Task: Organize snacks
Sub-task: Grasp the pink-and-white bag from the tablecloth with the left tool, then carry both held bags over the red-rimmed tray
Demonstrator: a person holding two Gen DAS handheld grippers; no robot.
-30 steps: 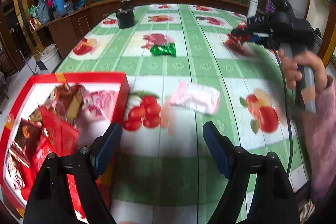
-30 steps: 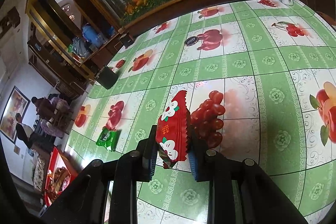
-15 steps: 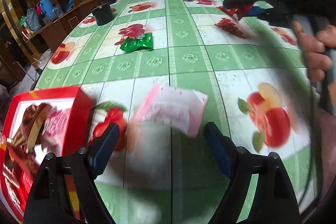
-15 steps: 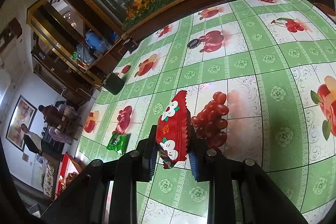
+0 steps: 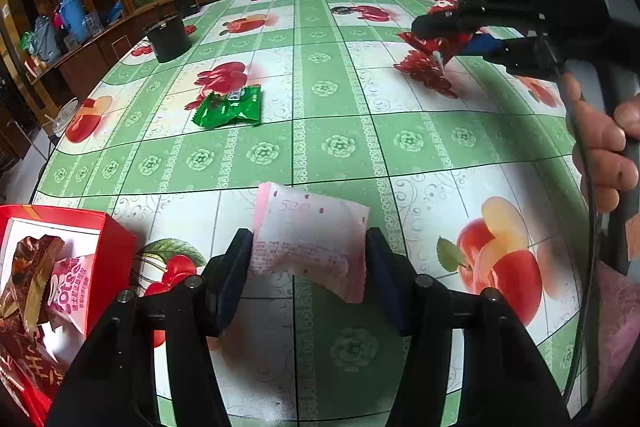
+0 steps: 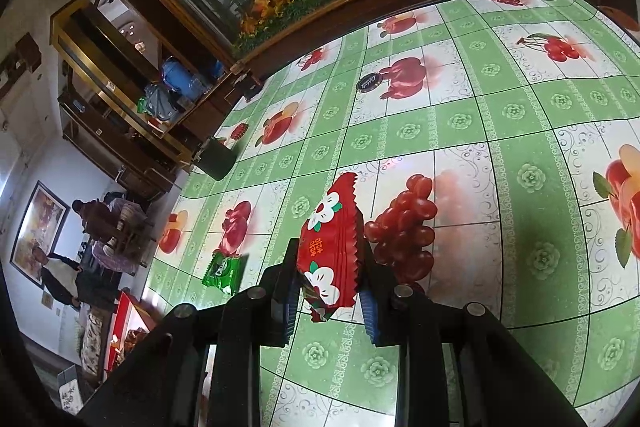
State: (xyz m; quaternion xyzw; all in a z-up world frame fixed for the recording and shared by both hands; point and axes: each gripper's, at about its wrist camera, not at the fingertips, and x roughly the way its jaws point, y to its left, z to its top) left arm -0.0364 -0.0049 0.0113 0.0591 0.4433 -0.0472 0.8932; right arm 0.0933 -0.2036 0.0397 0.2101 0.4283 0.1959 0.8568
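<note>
Left wrist view first: your left tool [image 5: 308,259] has just been closing, and the pink packet [image 5: 310,233] sits right between the pads. Both pads look to be touching its short ends, and it's puffed up off the table [image 5: 340,147] a bit, so I'd call that a pinch on the packet. Looks like a light, soft pillow-type wrapper with air in it. It'll squash and crinkle rather than resist, and glossy film like that probably slides if you go too gentle. Gripping across the body like you are seems right to me; the crimped edges would just fold. The red box [image 5: 116,247] is just to the left, open, with a pink pouch and some brown wrappers already inside, so I'm guessing that's where it goes. The green packet [image 5: 230,107] is lying flat further out, well apart from everything. Your right tool [image 5: 444,39] shows up top right with something red in it.

Right wrist view: that tool [image 6: 330,285] is pinching the red packet [image 6: 332,247] by its lower part, standing on edge with the zigzag seam up. It's flat, light and floppy looking, so the free end will probably wobble when you swing it around. It's held above the table, over the grape print. The green packet [image 6: 224,273] is off to the left, and the red box [image 6: 128,323] is only just visible past it at the table's edge.
</note>
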